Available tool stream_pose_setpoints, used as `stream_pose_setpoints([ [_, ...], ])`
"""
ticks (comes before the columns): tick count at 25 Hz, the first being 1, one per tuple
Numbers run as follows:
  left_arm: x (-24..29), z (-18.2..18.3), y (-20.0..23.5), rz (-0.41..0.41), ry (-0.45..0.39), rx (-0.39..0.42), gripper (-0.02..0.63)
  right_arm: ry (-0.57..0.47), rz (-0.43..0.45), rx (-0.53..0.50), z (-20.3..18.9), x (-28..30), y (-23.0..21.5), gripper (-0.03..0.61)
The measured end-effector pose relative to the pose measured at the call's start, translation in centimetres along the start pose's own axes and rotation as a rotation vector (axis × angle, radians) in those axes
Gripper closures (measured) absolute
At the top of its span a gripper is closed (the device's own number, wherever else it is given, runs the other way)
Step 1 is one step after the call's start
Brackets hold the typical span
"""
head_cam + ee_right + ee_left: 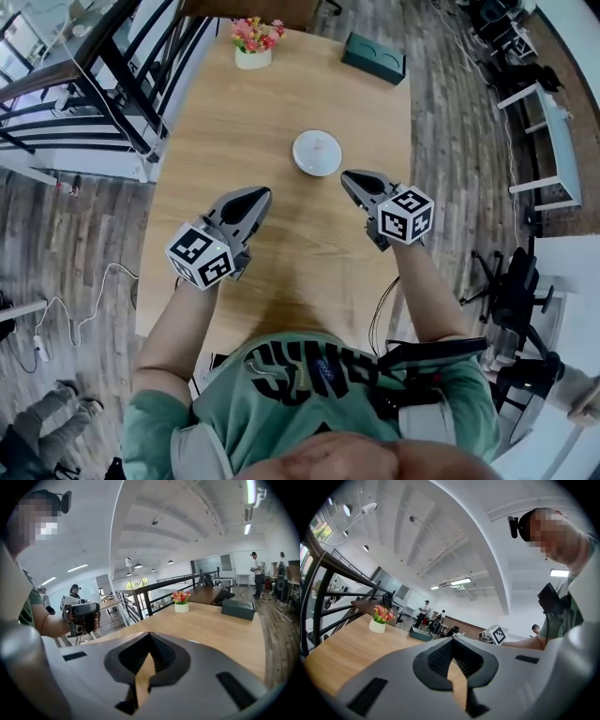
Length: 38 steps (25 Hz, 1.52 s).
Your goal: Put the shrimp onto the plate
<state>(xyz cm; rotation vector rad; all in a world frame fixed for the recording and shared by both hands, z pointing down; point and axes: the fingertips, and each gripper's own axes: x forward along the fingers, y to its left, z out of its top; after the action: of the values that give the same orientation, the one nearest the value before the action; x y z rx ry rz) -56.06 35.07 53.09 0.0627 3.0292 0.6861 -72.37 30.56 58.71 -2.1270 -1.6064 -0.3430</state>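
Head view: left gripper [251, 201] and right gripper [354, 180], both closed and empty, hover over the wooden table [281, 272], with the plate [317, 153] (a pinkish speck on it, seemingly the shrimp [320, 145]) just beyond their tips; left gripper view: jaws together, flowerpot [378, 622] and dark box [421, 633] beyond; right gripper view: jaws likewise together.
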Motion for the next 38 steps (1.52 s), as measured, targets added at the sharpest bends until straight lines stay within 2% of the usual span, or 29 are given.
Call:
stream_pose_setpoints([
  [5, -5.7, 1.6, 0.2, -0.026, -0.002, 0.023, 0.614, -0.019, 0.005, 0.009, 1.2, 0.1, 4.3, 0.571],
  [11, -11.1, 4.5, 2.9, -0.073, 0.024, 0.037, 0.614, -0.094, -0.007, 0.015, 5.0, 2.2, 10.2, 0.571],
  [16, -14.2, 6.1, 1.3, -0.102, 0.053, 0.060, 0.614, -0.125, -0.012, 0.029, 6.5, 1.1, 14.2, 0.571],
  [21, -17.1, 6.2, -2.7, -0.069, 0.044, 0.048, 0.614, -0.158, -0.034, 0.027, 6.4, -3.9, 16.4, 0.571],
  [25, -17.9, 5.4, -7.3, -0.035, 0.032, 0.041, 0.614, -0.152, -0.044, 0.039, 2.8, -9.4, 17.9, 0.571],
  [30, -18.5, 3.6, -13.7, -0.032, 0.028, 0.031, 0.614, -0.159, -0.058, 0.073, -2.0, -17.1, 19.5, 0.571],
  [34, -18.7, 2.7, -19.2, -0.021, 0.013, 0.046, 0.614, -0.166, -0.076, 0.046, -4.2, -24.2, 19.9, 0.571],
  [38, -18.2, 1.3, -23.9, -0.005, 0.022, 0.055, 0.614, -0.216, -0.073, 0.069, -5.8, -29.3, 19.7, 0.571],
])
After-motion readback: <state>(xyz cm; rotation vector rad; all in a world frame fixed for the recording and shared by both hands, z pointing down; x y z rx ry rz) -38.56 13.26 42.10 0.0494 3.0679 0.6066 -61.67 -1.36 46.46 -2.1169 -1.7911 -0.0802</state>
